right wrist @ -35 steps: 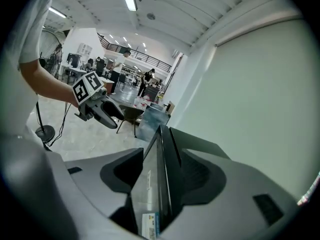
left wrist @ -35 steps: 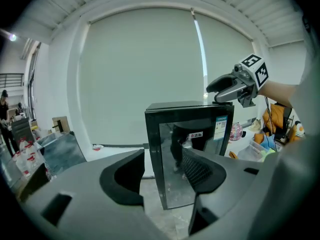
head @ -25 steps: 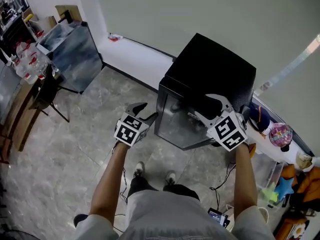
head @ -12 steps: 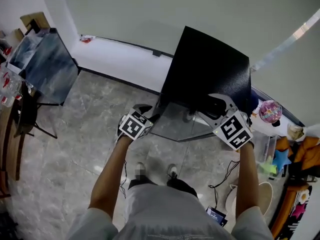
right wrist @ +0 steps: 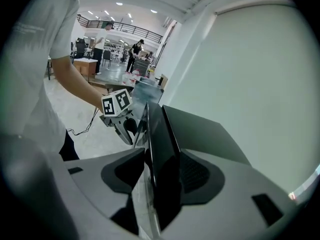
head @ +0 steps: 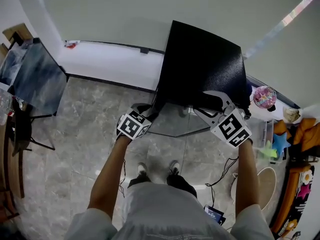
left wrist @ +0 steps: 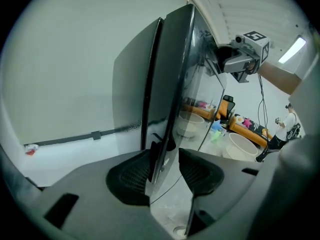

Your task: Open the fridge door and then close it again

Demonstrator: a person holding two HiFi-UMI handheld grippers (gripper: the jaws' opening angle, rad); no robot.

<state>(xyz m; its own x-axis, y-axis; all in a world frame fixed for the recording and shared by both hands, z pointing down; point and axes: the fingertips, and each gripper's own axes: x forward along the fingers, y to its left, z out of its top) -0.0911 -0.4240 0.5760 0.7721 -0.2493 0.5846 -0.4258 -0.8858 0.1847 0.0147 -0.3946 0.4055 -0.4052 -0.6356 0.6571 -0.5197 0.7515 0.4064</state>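
Fridge door [head: 172, 121] faces open floor [head: 85, 119], on the black fridge [head: 205, 69] against the wall [head: 125, 14]. Left gripper [head: 148, 110] and right gripper [head: 202, 103] straddle its side edges, jaws apart, having just been closing. Door seam is hard to make out.

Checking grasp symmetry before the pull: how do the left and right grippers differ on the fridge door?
Left gripper straddles the left edge of the fridge door; right gripper the right edge. Left jaws show a sliver of glass beside one pad, so not clamped; right jaws look filled by the door, pressing unclear. Shared: both have just been closing with the door between them.
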